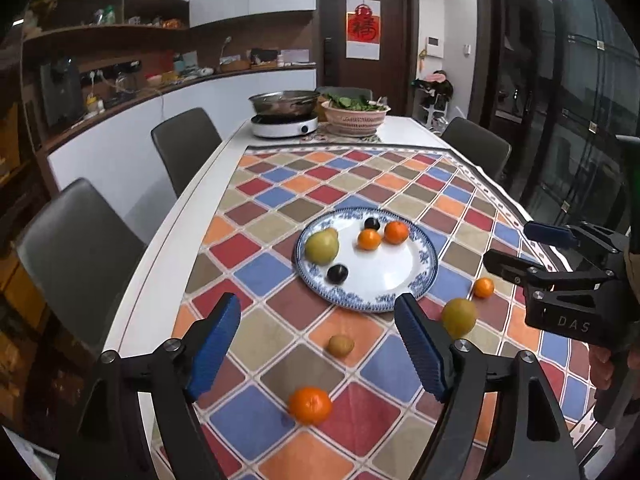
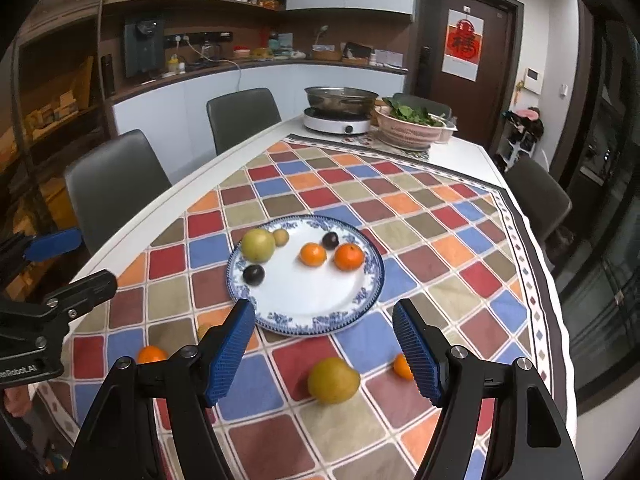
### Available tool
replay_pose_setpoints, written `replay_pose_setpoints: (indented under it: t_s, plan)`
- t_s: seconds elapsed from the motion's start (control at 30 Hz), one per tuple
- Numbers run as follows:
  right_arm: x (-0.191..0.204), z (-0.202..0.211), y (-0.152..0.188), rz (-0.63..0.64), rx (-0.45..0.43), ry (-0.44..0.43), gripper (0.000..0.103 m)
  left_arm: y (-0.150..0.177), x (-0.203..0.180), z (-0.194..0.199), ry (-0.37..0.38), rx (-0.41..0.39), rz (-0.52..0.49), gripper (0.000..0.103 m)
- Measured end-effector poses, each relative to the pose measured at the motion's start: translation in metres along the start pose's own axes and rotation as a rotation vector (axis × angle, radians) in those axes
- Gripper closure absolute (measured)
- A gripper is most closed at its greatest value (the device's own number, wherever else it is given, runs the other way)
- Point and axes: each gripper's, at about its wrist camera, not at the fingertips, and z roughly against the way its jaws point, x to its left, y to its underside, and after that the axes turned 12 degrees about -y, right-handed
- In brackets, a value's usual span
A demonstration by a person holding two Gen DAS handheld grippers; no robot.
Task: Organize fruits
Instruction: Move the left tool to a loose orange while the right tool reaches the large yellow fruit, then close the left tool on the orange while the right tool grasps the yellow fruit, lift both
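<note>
A blue-rimmed white plate [image 1: 400, 280] [image 2: 320, 312] sits on the checkered tablecloth. It holds a yellow-green pear [image 1: 321, 245] [image 2: 259, 245], two oranges [image 1: 369, 239] [image 2: 313, 254], two dark plums [image 1: 337, 273] [image 2: 253, 275] and a small kiwi [image 2: 280, 237]. Loose on the cloth are an orange [image 1: 310, 405] [image 2: 151, 354], a kiwi [image 1: 341, 345], a pear [image 1: 459, 317] [image 2: 333, 380] and a small orange [image 1: 483, 287] [image 2: 401, 366]. My left gripper [image 1: 318, 348] is open and empty above the loose orange. My right gripper [image 2: 324, 354] is open and empty above the loose pear; it also shows in the left wrist view [image 1: 516, 248].
A steel pot on an induction cooker [image 1: 285, 120] [image 2: 338, 120] and a pink basket of greens [image 1: 354, 114] [image 2: 412, 126] stand at the table's far end. Grey chairs [image 1: 80, 256] [image 2: 116, 184] line the left side, another [image 2: 536, 196] the right.
</note>
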Motion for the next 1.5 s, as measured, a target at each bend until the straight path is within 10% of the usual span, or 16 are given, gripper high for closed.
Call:
replay_pose_setpoints:
  t_s: [1.2, 1.5]
  plan:
    - [-0.026, -0.072, 0.079, -0.185, 0.166, 0.077, 0.031, 0.086, -0.005, -0.082, -0.046, 0.302, -0.010, 0.024]
    - [-0.027, -0.092, 0.079, -0.184, 0.187, 0.066, 0.038, 0.088, -0.003, -0.097, -0.017, 0.338, 0.013, 0.041]
